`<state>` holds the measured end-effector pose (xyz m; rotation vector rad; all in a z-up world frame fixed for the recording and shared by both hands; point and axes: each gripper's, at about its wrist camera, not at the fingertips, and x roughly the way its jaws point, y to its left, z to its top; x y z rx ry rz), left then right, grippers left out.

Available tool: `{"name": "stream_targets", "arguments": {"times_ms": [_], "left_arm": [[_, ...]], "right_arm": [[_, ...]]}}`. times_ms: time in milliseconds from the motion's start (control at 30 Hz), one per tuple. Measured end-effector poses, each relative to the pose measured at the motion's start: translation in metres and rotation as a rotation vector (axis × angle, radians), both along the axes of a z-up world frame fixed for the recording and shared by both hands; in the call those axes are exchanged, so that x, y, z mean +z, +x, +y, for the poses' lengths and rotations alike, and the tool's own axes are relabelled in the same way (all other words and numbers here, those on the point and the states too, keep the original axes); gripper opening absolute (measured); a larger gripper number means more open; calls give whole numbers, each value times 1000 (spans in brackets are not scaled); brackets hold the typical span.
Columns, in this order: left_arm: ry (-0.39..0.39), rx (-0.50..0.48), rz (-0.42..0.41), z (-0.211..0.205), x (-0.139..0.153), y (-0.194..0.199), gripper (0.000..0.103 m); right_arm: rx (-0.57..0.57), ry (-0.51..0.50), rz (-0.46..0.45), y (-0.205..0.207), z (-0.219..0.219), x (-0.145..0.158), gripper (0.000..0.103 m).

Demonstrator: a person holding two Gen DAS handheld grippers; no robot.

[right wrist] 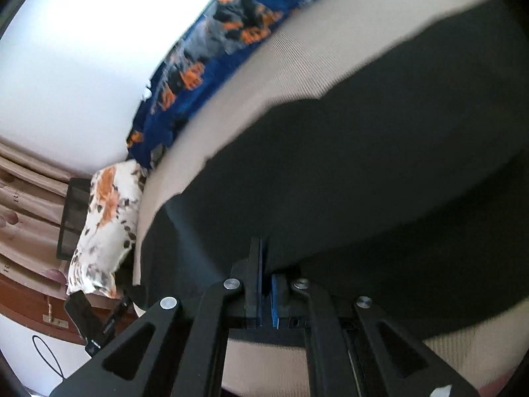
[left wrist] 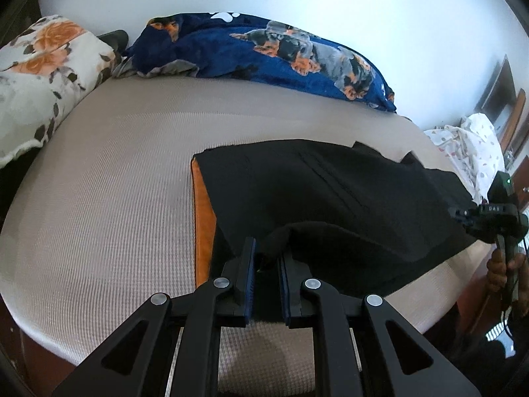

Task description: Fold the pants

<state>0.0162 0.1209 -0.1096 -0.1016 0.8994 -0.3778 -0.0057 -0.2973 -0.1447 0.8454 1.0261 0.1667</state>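
Both tools, left tool (left wrist: 267, 258) and right tool (right wrist: 266, 264), clamp the near hem of black pants (left wrist: 330, 192) on the bed (left wrist: 115, 182); bare mattress left, blue blanket (left wrist: 264, 53) behind.

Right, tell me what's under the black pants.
Under the pants an orange strip shows along their left edge, lying on the beige bed. How far the orange piece reaches beneath the pants is covered.
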Motion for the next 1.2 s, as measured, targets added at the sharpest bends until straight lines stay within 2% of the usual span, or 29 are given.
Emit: {"name": "stream_targets", "arguments": {"times_ms": [167, 333, 433, 533, 633, 700, 767, 833, 967, 1067, 1133, 1200], "left_arm": [[23, 16, -2, 3, -8, -5, 15], [55, 78, 1, 13, -9, -5, 25], [32, 141, 8, 29, -8, -5, 33], [66, 193, -37, 37, 1, -10, 33], [99, 251, -136, 43, 21, -18, 33], [94, 243, -194, 37, 36, -27, 33], [61, 187, -210, 22, 42, -32, 34], [34, 110, -180, -2, 34, -31, 34], [68, -22, -75, -51, -9, -16, 34], [73, -12, 25, -61, -38, -3, 34], [30, 2, 21, -56, -38, -3, 34], [33, -10, 33, -55, -39, -4, 34]], "right_arm": [[-1, 16, 54, -13, 4, -22, 6], [19, 29, 68, -17, 17, -27, 6], [28, 38, 75, -18, 22, -32, 6], [29, 56, 70, -18, 23, -34, 6], [28, 64, 70, -18, 25, -35, 6], [26, 68, 70, -19, 25, -36, 6], [24, 71, 69, -21, 26, -36, 6], [23, 77, 70, -20, 25, -37, 6], [25, 68, 59, -20, 28, -36, 7], [26, 81, 50, -21, 24, -35, 7], [9, 94, 38, -25, 13, -33, 13], [-27, 89, 13, -31, -8, -28, 18]]}}
